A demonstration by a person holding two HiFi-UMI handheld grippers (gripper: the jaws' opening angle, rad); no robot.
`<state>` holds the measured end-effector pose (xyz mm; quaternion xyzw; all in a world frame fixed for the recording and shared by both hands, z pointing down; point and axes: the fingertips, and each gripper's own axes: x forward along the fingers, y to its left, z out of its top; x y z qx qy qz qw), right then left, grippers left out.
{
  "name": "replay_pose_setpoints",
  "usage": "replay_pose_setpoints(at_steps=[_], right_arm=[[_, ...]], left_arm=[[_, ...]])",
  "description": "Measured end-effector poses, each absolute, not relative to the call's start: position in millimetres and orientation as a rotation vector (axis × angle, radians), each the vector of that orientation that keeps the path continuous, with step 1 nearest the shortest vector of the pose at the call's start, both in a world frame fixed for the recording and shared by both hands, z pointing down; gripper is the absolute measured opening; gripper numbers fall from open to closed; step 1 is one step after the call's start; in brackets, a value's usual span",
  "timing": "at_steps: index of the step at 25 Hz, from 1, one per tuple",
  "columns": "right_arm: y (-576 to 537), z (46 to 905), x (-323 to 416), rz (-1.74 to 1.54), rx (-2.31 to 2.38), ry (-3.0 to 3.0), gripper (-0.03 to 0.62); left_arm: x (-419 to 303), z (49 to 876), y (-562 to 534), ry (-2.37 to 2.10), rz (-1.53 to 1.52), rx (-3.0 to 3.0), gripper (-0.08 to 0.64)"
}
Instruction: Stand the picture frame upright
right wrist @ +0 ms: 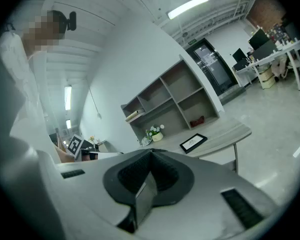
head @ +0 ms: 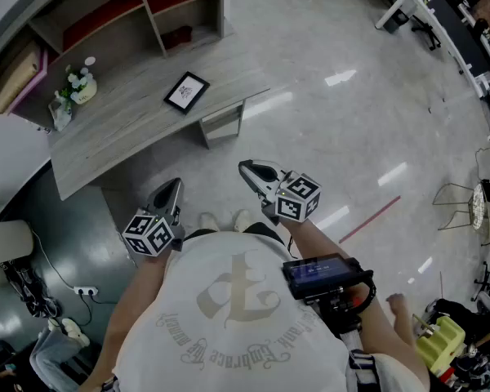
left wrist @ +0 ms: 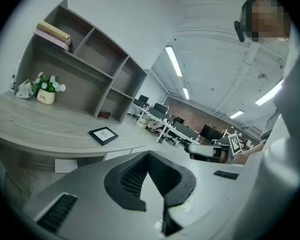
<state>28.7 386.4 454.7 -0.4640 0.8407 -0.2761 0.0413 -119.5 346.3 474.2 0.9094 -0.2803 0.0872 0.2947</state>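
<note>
1. One small pot of white flowers [head: 82,84] at the far left of the wooden desk [head: 122,141]; no part in the job.
2. Left gripper [head: 171,193]: closed tight on nothing, held low and near the body, well apart from the desk.
3. Picture frame [head: 186,92]: black-edged, lying flat and face up toward the right end of the desk, just in front of the open shelf unit [head: 151,15]; untouched by either tool.
4. Right gripper [head: 249,170]: likewise pressed shut and empty, aimed toward the desk but well short of it.
5. Step in hand, as judged: approach only, with no contact made and nothing yet raised.
6. Called for next, probably: moving nearer, parting one pair of jaws, pinching an edge of the frame, then tilting it up onto its lower edge. Steadying with the other tool likely helpful. Rear stand, if any, not visible from here.
</note>
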Motion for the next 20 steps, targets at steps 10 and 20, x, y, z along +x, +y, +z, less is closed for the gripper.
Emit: replay_pose_setpoints(at_steps=[10, 20], right_arm=[[393.0, 463.1, 34.1, -0.848, -1.453, 2.552, 0.002], [394.7, 478.6, 25.5, -0.895, -1.509, 2.543, 0.003]], left_arm=[[-106.5, 475.7, 352.7, -0.726, 0.241, 2.432, -0.011], [-108.1, 483.2, 356.1, -0.682, 0.278, 2.426, -0.009]])
